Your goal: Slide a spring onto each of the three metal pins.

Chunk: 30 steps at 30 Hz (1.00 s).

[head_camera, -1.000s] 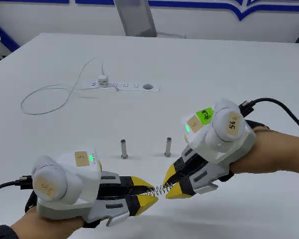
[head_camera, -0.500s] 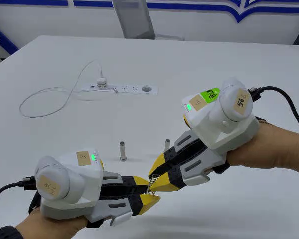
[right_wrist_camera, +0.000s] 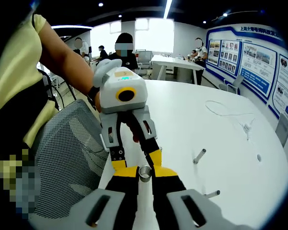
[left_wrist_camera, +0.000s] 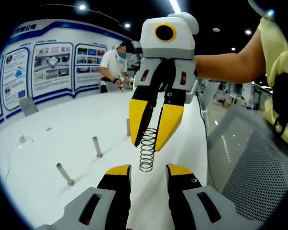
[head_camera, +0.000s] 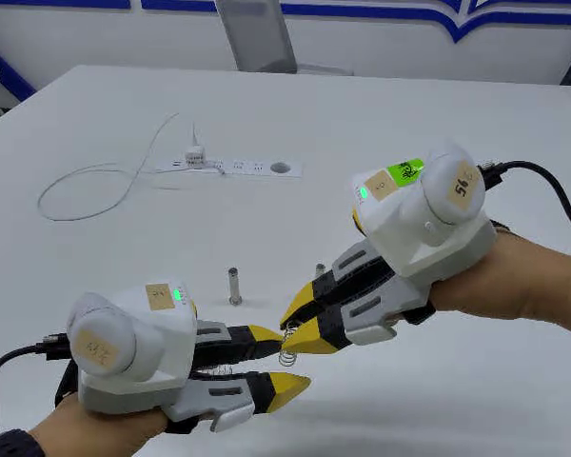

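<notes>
Spring [left_wrist_camera: 146, 152] has changed hands: the left claw [left_wrist_camera: 149, 168], nearest, has let go and gapes open below it, while the right claw [left_wrist_camera: 148, 142] alone pinches its top. Beyond, three bare pins [left_wrist_camera: 97, 146] stand on the surface [left_wrist_camera: 62, 129]; threading can likely begin.

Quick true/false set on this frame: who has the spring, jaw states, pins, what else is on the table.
1. The right gripper holds the spring. True.
2. The left gripper is clamped on the spring. False: its jaws stand apart, clear of the spring.
3. Three pins stand upright on the table. True.
4. One pin already carries a spring. False: all three are bare.
5. A power strip lies beyond the pins. True.
</notes>
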{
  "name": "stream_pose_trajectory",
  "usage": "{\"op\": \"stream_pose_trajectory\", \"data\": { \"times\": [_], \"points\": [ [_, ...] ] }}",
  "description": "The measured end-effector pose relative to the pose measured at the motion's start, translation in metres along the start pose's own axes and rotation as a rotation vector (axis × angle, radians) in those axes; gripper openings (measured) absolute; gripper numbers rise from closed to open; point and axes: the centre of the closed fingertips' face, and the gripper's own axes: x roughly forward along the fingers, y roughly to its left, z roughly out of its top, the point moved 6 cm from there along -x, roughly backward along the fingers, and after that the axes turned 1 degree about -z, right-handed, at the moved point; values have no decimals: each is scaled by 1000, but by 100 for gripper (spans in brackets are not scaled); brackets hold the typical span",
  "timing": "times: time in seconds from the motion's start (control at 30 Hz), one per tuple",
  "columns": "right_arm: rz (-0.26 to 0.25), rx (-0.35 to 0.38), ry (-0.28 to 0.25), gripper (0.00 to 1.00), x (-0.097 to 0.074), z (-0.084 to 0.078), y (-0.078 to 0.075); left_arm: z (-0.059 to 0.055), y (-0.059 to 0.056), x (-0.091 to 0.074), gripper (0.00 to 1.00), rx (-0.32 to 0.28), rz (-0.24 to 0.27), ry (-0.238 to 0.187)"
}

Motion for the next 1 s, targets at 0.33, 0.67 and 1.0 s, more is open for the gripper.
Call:
{"op": "stream_pose_trajectory", "data": {
  "times": [0.33, 0.67, 1.0],
  "points": [
    [-92, 39, -12, 11, -20, -5, -27, -6, 13, -23, 40, -40, 74, -29],
    [-182, 71, -10, 11, -35, -9, -53, -11, 25, -42, 47, -65, 143, -49],
    [-322, 141, 42, 11, -38, -21, -92, -13, 27, -49, 51, -78, 177, -55]
  ]
}}
